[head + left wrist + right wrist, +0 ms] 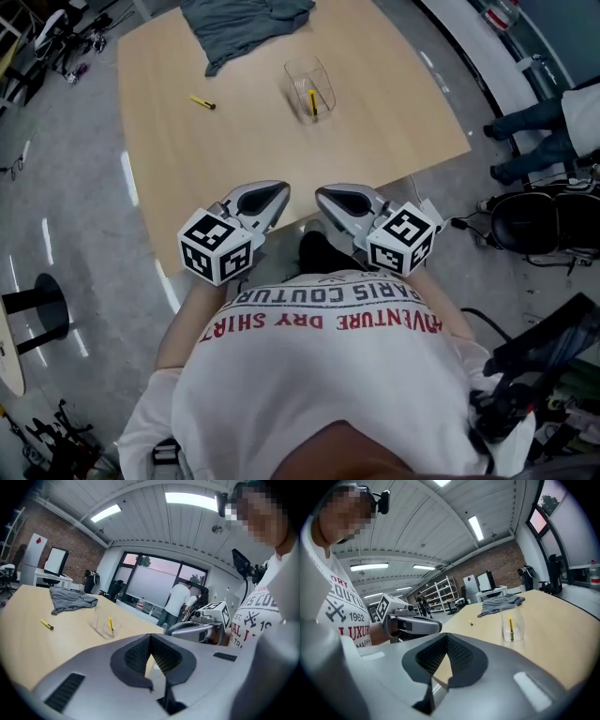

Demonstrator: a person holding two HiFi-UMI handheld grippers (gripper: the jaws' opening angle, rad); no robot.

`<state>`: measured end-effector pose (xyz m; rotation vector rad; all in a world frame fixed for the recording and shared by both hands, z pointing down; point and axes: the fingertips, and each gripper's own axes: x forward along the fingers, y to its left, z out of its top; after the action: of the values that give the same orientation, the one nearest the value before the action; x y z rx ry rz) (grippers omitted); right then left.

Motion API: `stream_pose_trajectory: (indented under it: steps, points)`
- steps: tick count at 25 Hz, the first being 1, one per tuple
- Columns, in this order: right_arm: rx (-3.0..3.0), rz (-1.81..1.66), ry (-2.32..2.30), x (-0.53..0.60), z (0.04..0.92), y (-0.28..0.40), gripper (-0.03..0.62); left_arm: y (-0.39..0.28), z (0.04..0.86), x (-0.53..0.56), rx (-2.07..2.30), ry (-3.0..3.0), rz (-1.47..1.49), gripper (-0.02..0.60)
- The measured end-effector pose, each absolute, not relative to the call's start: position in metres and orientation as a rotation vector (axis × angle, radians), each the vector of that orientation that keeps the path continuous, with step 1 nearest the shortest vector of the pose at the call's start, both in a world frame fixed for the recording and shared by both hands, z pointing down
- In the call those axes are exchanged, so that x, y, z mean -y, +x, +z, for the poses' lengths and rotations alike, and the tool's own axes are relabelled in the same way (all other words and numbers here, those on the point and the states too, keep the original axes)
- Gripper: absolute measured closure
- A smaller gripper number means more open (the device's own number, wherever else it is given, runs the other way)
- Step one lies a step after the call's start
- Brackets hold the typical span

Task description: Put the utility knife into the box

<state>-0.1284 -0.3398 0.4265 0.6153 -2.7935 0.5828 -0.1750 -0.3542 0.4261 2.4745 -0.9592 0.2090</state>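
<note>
A yellow utility knife (202, 102) lies loose on the wooden table (375, 141), left of a clear plastic box (309, 89). A second yellow knife (312, 101) stands inside that box. The left gripper view shows the loose knife (47, 625) and the box (105, 625) far ahead. So does the right gripper view, with the knife (471, 623) and the box (512, 625) in the distance. My left gripper (281, 190) and right gripper (323, 194) hover side by side at the table's near edge, close to my body. Both are shut with nothing in them, well short of the knife and box.
A crumpled grey cloth (246, 26) lies at the table's far end, beyond the box. A person's legs (539, 127) stand off the table's right side, beside a black chair (548, 220). A black stool base (33, 305) sits on the floor to the left.
</note>
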Motion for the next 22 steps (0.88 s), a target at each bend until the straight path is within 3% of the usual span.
stream_pose_trajectory:
  steps: [12, 22]
  points:
    - [2.750, 0.665, 0.626, 0.215, 0.441, -0.032, 0.592, -0.100, 0.431, 0.226, 0.998, 2.453, 0.215, 0.578]
    - [2.818, 0.596, 0.504, -0.051, 0.425, 0.109, 0.592, 0.057, 0.429, -0.029, 1.048, 2.503, 0.188, 0.578]
